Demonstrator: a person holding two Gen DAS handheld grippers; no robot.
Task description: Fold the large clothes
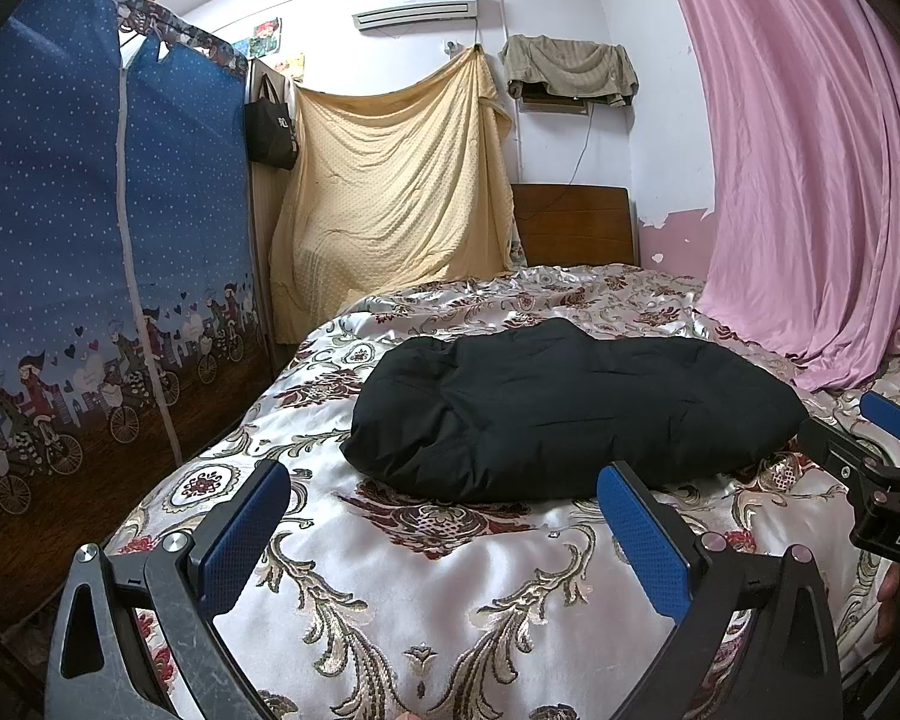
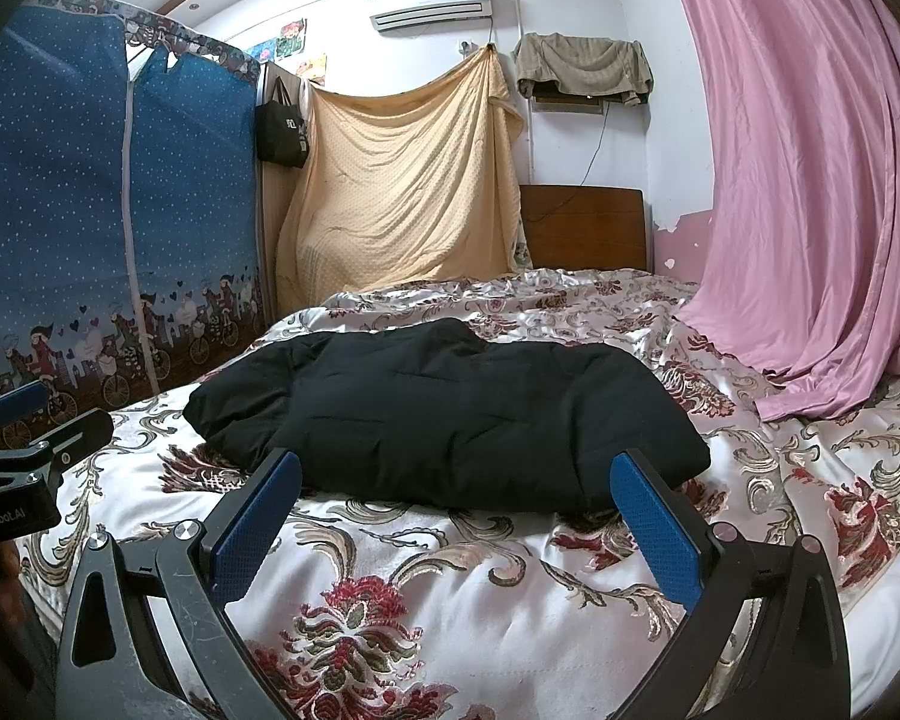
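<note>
A black padded garment (image 1: 570,414) lies folded into a thick bundle on the floral satin bedspread (image 1: 450,600); it also shows in the right wrist view (image 2: 450,414). My left gripper (image 1: 444,489) is open and empty, held just short of the bundle's near edge. My right gripper (image 2: 456,477) is open and empty, its blue pads (image 2: 654,528) close to the bundle's near edge without holding it. The right gripper shows at the right edge of the left wrist view (image 1: 888,420), and the left gripper at the left edge of the right wrist view (image 2: 24,414).
A blue fabric wardrobe (image 1: 90,240) stands along the bed's left side. A pink curtain (image 1: 810,180) hangs on the right and rests on the bed. A yellow blanket (image 1: 390,198) and a wooden headboard (image 1: 576,222) are at the far end.
</note>
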